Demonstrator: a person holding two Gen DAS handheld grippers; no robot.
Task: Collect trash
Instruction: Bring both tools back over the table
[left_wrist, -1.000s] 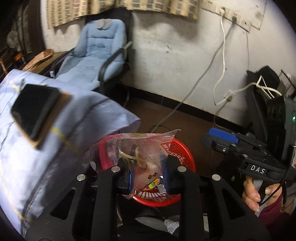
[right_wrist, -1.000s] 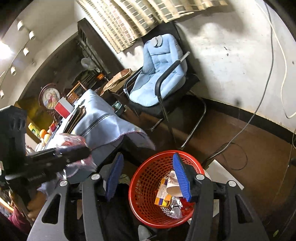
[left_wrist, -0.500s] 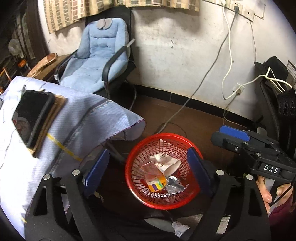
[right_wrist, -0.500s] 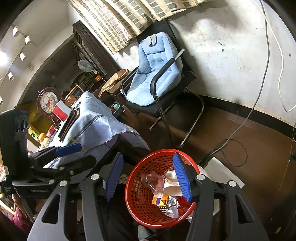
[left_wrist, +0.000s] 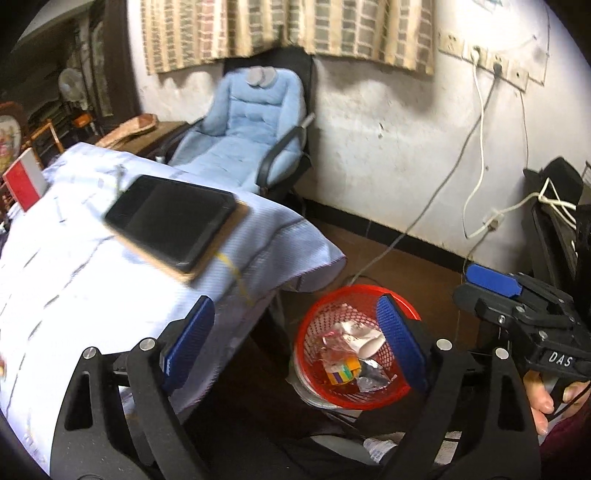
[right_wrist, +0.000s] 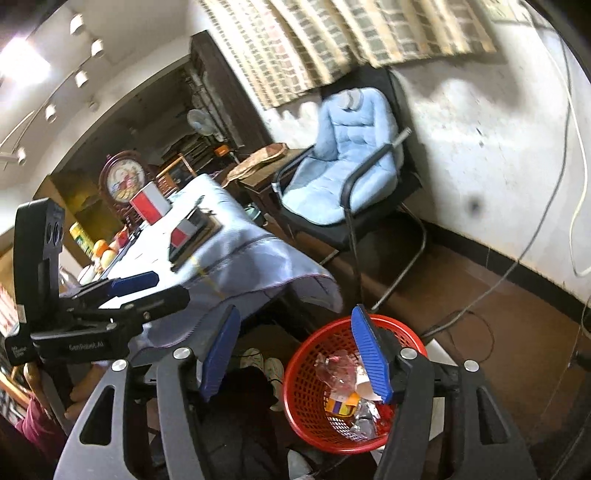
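Note:
A red mesh basket (left_wrist: 325, 306) stands on the floor beside the table, also in the right wrist view (right_wrist: 295, 402). It holds a clear plastic bag (left_wrist: 334, 347), crumpled paper (left_wrist: 360, 334), a coloured wrapper (left_wrist: 345, 371) and foil. My left gripper (left_wrist: 295, 343) is open and empty, above the table's edge and the basket. My right gripper (right_wrist: 295, 354) is open and empty just left of the basket; it also shows in the left wrist view (left_wrist: 517, 306).
A table with a light blue cloth (left_wrist: 92, 266) carries a black tablet on a board (left_wrist: 170, 218) and a red and white box (left_wrist: 24, 181). A blue padded chair (left_wrist: 255, 122) stands by the wall. Cables (left_wrist: 476, 155) hang at the right.
My left gripper opened and dropped the clear plastic bag into the basket, then swung back left toward the table. The right gripper stayed open beside the basket.

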